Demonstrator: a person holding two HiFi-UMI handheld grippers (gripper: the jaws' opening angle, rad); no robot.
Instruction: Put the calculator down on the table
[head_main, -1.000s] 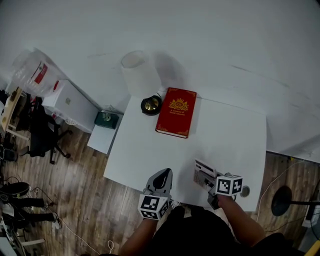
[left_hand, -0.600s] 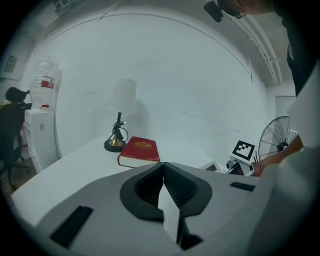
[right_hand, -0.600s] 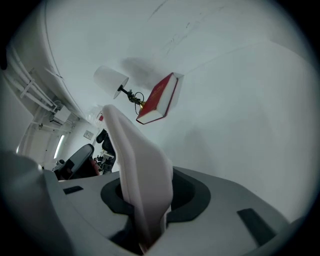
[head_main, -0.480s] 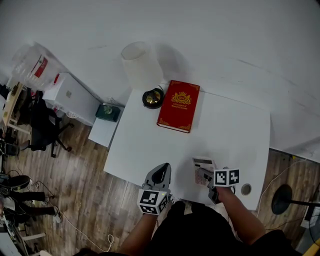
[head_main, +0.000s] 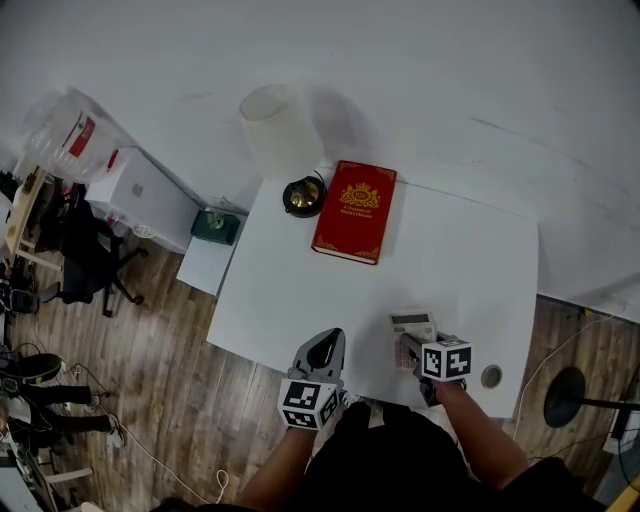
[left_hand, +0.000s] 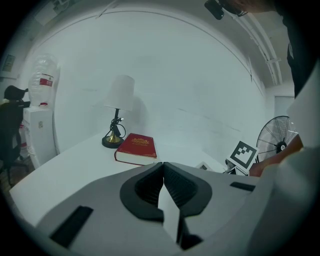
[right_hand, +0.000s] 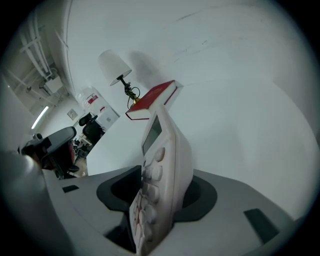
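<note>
A white calculator (right_hand: 162, 165) stands on edge between the jaws of my right gripper (right_hand: 160, 197), keys facing the left jaw, display end pointing away. Those jaws have just been opening; the pads no longer clamp it. In the head view the calculator (head_main: 413, 324) is low over the white table (head_main: 290, 290) near its front edge, just ahead of the right gripper (head_main: 409, 346). My left gripper (head_main: 324, 348) hovers at the table's front edge, shut and empty, its jaws meeting in the left gripper view (left_hand: 163, 167).
A red book (head_main: 354, 211) lies at the back of the table beside a lamp (head_main: 283, 135) with a white shade. A round cable hole (head_main: 490, 377) sits at the front right corner. A white cabinet (head_main: 140, 200) and an office chair (head_main: 85, 265) stand left of the table.
My right gripper has sunk toward the tabletop and tipped further down, bringing the calculator lower. The left gripper has stayed where it was.
</note>
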